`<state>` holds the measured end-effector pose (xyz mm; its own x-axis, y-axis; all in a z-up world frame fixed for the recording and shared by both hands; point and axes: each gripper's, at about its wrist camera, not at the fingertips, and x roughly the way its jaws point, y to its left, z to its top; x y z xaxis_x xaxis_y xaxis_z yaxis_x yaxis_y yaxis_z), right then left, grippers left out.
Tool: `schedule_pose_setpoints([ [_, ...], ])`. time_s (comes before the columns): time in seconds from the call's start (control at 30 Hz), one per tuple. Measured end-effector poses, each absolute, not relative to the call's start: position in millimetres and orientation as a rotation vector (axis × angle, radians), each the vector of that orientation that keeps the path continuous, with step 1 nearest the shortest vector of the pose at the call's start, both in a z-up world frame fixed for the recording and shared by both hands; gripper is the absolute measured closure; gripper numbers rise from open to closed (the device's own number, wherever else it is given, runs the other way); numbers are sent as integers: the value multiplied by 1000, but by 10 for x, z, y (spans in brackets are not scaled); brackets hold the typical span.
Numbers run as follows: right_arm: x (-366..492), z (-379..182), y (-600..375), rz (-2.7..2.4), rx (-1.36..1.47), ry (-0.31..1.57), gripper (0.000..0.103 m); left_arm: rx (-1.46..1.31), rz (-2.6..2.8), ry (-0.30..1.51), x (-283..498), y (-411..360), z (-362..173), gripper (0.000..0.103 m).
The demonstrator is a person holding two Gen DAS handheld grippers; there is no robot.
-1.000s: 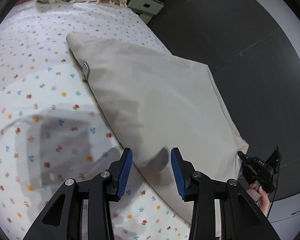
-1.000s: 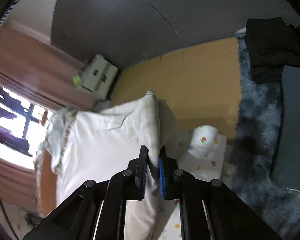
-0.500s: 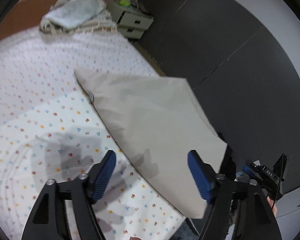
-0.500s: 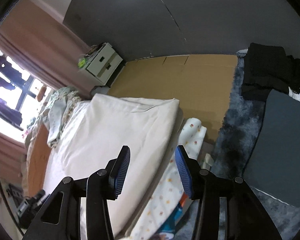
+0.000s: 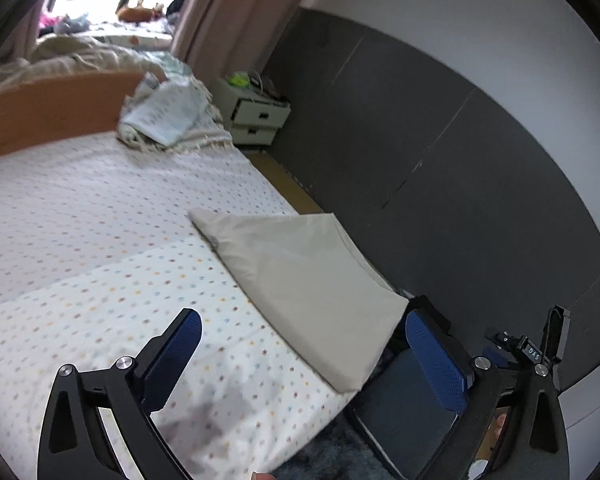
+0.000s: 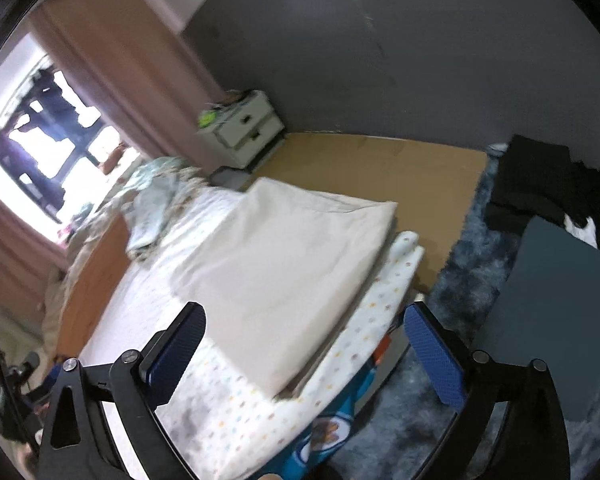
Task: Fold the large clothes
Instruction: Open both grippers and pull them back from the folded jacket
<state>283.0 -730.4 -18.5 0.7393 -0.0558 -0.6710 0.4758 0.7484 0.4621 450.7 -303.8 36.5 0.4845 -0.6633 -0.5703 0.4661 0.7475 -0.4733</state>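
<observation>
A beige garment [image 5: 300,276], folded into a flat rectangle, lies near the right corner of the bed [image 5: 80,220] with its dotted white sheet. In the right wrist view the same garment [image 6: 284,260] rests on the sheet by the bed's edge. My left gripper [image 5: 300,340] hangs well above and short of the garment, its jaws opening wide with nothing between them. My right gripper [image 6: 304,336] is likewise raised off the garment, its jaws opening wide and holding nothing. Part of the right gripper [image 5: 524,352] shows at the lower right of the left wrist view.
A crumpled blanket [image 5: 168,116] sits by the wooden headboard [image 5: 48,116]. A white nightstand [image 5: 256,116] stands by the dark wall. A dark blue rug [image 6: 452,272], a black clothes pile [image 6: 548,184] and a grey flat panel [image 6: 548,320] lie beside the bed.
Both grippers let go of the beige garment, opened wide and rose up and back from it. The garment now lies flat, folded on the bed.
</observation>
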Motion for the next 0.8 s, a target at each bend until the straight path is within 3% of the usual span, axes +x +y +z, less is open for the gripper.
schedule_pose_setpoints([
  [0.3, 2339, 232, -6512, -168, 553, 670, 2, -263, -631, 630, 3499, -2177, 806, 1],
  [0.8, 1669, 751, -5560, -83, 380, 588, 2, -226, -583, 495, 2494, -1377, 1034, 1],
])
